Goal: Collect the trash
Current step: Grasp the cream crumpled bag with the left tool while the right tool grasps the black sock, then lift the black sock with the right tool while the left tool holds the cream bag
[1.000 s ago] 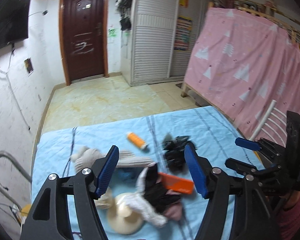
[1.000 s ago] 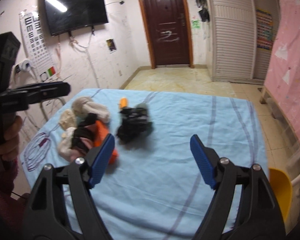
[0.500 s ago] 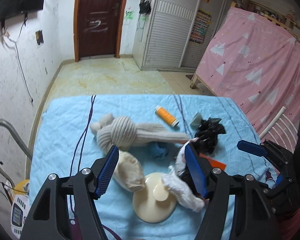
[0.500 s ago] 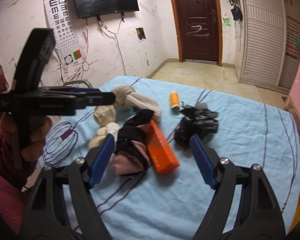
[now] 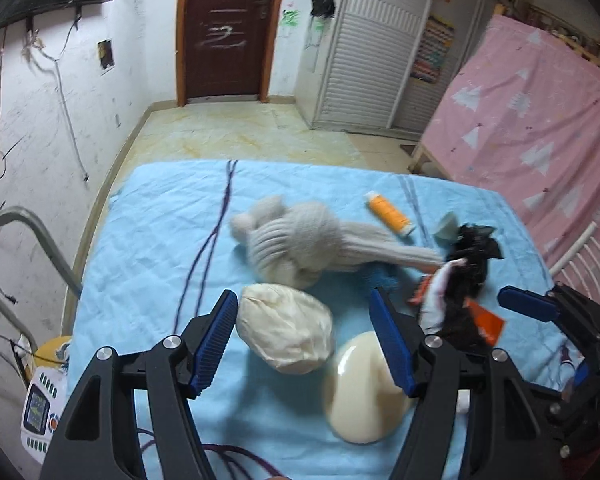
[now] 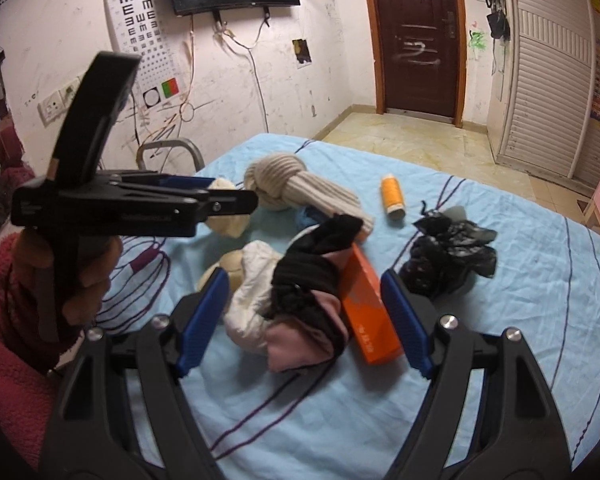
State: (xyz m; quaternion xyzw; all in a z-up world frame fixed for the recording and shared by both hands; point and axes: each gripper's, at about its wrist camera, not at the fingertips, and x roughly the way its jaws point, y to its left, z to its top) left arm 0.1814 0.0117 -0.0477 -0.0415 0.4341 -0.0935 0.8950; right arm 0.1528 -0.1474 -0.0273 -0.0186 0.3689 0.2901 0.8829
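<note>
Trash candidates beside the orange box (image 6: 364, 312): crumpled black bag (image 6: 444, 256), judged light, soft, pinchable at any fold; left gripper (image 5: 304, 340) and right gripper (image 6: 304, 312) both gape empty.

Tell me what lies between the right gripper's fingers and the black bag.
In the right wrist view, the orange box lies between the right gripper and the black bag, beside the sock pile.

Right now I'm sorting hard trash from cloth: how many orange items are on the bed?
2: an orange thread spool lying alone toward the far side, and an orange box partly under the clothes pile. More may be hidden beneath.
</note>
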